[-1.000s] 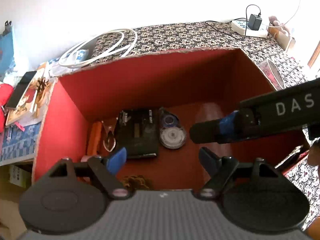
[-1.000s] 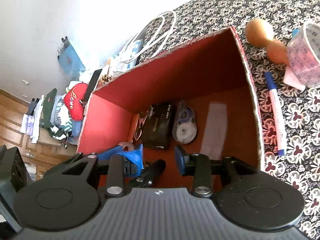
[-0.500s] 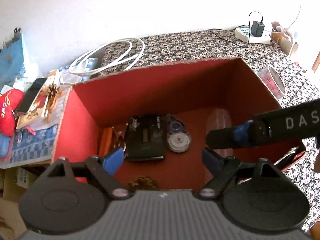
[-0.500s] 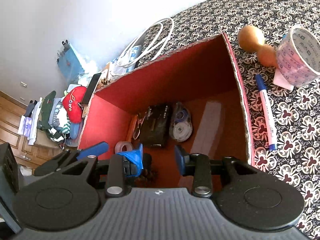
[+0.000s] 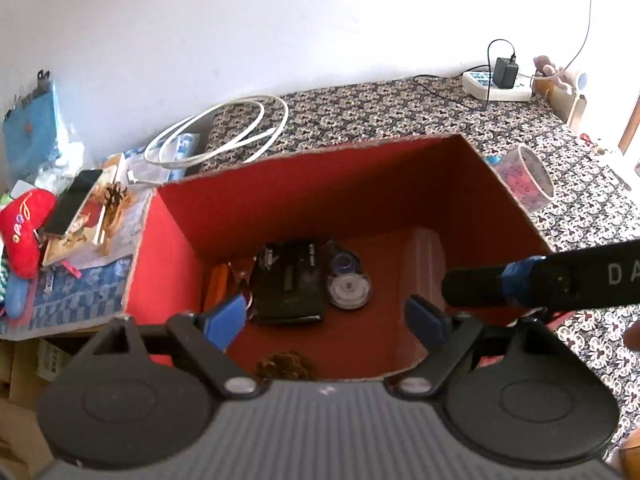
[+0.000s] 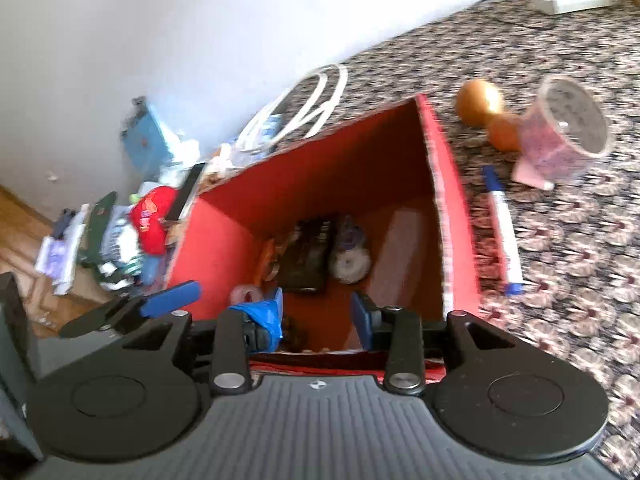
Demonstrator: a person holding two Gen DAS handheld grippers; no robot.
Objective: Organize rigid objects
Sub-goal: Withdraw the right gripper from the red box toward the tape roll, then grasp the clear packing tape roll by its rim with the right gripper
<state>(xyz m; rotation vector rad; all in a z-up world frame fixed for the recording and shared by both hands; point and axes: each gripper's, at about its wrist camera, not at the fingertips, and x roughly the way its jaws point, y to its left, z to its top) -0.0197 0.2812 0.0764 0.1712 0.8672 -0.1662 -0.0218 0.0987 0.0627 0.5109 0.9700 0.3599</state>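
A red open box (image 5: pixel 168 240) (image 6: pixel 452 208) sits on the patterned tablecloth. Inside lie a black device (image 5: pixel 290 284) (image 6: pixel 306 260), a round correction-tape dispenser (image 5: pixel 347 286) (image 6: pixel 350 260), an orange item (image 5: pixel 216 284), a clear plastic case (image 5: pixel 424 264) and a pine cone (image 5: pixel 286 364). My left gripper (image 5: pixel 325 322) hangs open above the box's near side, nothing between its pads. My right gripper (image 6: pixel 318 316) is over the near edge with its jaws opening and nothing between them; one of its fingers (image 5: pixel 480 288) reaches in from the right in the left wrist view.
Right of the box lie a blue-and-white marker (image 6: pixel 502 232), a wooden gourd shape (image 6: pixel 480 104) and a pink patterned tape roll (image 6: pixel 560 136) (image 5: pixel 524 178). A white cable coil (image 5: pixel 224 136) and a power strip (image 5: pixel 496 84) lie behind. Clutter is piled at the left.
Both grippers have drawn back and up from the box, so more of the table shows. The right gripper has shifted right and its jaws stand slightly wider.
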